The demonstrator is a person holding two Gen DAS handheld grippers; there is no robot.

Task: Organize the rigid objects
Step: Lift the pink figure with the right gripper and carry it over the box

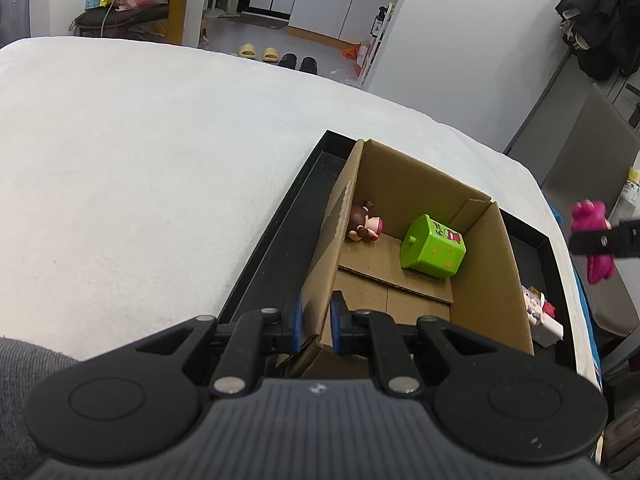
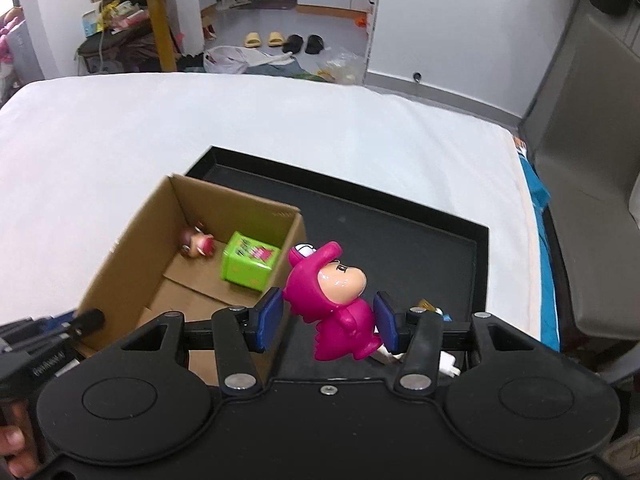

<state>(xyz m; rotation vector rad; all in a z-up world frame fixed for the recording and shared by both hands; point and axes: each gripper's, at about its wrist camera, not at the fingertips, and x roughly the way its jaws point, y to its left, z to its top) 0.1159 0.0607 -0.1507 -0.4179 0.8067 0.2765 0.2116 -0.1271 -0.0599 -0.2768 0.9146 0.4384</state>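
Note:
My right gripper is shut on a magenta dinosaur-suit figurine, held in the air above the black tray, just right of the cardboard box. From the left wrist view the figurine hangs at the far right. My left gripper is shut on the near left wall of the cardboard box. Inside the box lie a green cube-shaped container and a small brown-haired figurine, both against the far wall.
The box stands in the black tray on a white-covered surface. Small toys lie in the tray's near right corner. A grey chair stands at the right; slippers lie on the floor beyond.

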